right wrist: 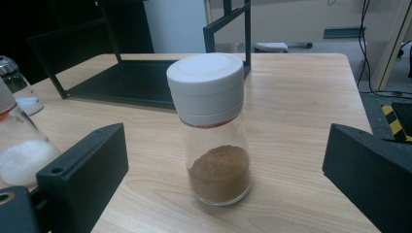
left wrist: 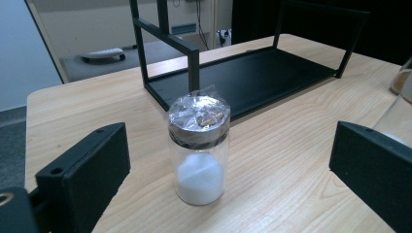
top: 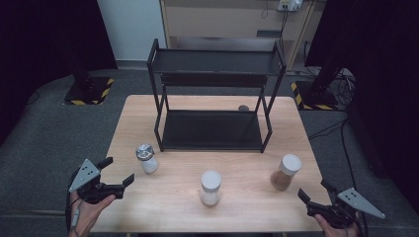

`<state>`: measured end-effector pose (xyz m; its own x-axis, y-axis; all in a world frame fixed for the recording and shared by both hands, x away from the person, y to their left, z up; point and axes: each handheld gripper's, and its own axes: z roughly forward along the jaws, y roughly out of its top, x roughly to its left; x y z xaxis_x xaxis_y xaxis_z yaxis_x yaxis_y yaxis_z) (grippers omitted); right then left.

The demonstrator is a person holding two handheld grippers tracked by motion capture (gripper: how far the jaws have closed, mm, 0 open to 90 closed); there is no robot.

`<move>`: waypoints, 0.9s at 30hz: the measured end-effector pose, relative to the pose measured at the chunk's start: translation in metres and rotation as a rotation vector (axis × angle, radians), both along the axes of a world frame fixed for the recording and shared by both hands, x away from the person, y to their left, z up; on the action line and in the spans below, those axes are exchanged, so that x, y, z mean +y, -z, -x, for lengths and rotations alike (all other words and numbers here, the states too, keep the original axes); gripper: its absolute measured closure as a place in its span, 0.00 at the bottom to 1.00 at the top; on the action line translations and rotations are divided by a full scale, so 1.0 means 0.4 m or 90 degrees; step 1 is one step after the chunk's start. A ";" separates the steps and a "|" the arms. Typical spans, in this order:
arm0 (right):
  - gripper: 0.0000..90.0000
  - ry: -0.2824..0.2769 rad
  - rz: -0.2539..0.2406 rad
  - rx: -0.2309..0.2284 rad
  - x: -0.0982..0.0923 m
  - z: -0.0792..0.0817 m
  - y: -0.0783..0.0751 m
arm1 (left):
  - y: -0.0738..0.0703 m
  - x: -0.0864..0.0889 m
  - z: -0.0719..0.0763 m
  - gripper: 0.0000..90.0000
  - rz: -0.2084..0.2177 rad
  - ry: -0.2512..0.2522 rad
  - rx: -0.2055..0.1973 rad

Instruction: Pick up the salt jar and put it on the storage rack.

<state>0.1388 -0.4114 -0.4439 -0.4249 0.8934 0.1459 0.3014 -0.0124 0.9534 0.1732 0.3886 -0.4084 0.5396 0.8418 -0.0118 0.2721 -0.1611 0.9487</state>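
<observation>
Three jars stand upright on the wooden table [top: 173,207] in front of a black two-tier rack [top: 213,129]. A foil-capped jar of white powder [top: 146,158] [left wrist: 199,148] is at the left. My left gripper [top: 117,172] [left wrist: 228,179] is open just short of it, the jar centred ahead of its jaws. A white-lidded jar of brown powder [top: 285,172] [right wrist: 214,127] is at the right. My right gripper [top: 314,191] [right wrist: 226,179] is open just short of that one. A white-lidded jar of white powder [top: 211,188] [right wrist: 17,141] stands between them near the front edge.
The rack's lower shelf [top: 212,131] and upper shelf [top: 215,61] are both bare. A small dark round spot [top: 243,107] lies on the table behind the rack. Beyond the table are stand bases with yellow-black tape [top: 89,91] and cables on the grey floor [top: 336,94].
</observation>
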 end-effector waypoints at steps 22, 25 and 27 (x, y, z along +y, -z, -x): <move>0.04 -0.002 0.001 0.001 0.001 0.000 -0.001 | 0.005 -0.037 -0.130 0.01 -0.021 0.006 0.037; 0.04 -0.002 0.005 0.001 0.003 0.000 -0.002 | 0.009 -0.039 -0.147 0.01 -0.021 0.005 0.045; 0.04 -0.002 0.005 0.001 0.003 0.000 -0.002 | 0.012 -0.041 -0.157 0.01 -0.021 0.006 0.049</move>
<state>0.1389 -0.4101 -0.4430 -0.4281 0.8930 0.1393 0.3033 -0.0032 0.9529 0.2358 0.3722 -0.4134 0.5461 0.8373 -0.0264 0.3421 -0.1942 0.9194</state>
